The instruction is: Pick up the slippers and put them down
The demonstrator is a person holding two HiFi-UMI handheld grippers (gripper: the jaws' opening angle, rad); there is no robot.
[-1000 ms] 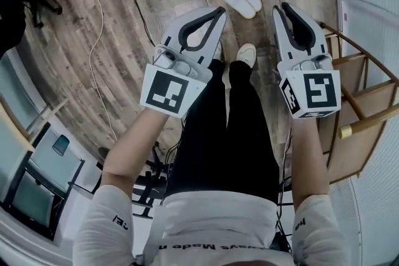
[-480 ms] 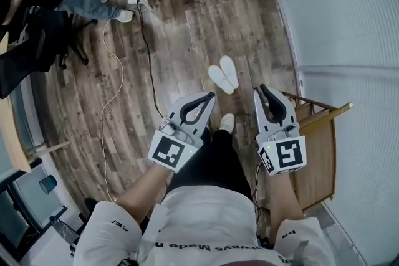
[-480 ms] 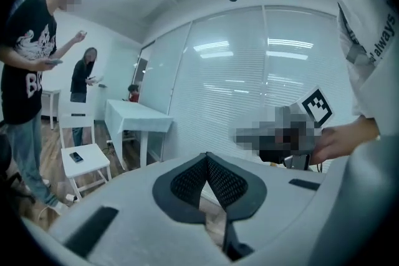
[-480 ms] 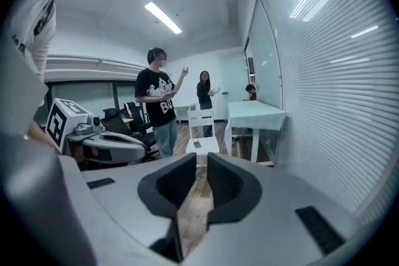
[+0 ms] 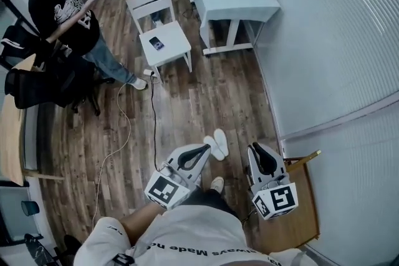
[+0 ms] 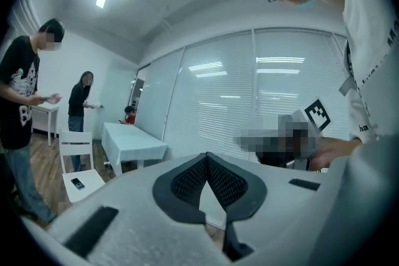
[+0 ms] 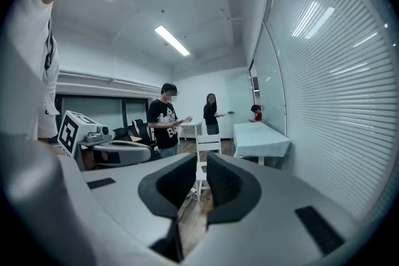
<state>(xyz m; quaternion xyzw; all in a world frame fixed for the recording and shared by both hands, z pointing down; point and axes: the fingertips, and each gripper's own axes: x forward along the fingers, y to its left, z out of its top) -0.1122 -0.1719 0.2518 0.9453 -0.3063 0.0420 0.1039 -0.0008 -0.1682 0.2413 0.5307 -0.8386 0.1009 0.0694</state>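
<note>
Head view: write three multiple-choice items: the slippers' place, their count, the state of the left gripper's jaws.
1. The slippers lie: A on the white chair; B on the wood floor; C on the table.
2. Slippers in view: A one; B two; C four.
3. The left gripper's jaws: A wide apart; B clamped on a slipper; C tips together, empty.
Key: 1 B, floor planks lie under them. 2 B, a white pair side by side. 3 C, the left gripper view shows tips meeting, nothing between.

Your slippers (image 5: 217, 144) (a white pair, touching side by side) lie flat on the wood floor (image 5: 181, 103), toes pointing away from you.
</note>
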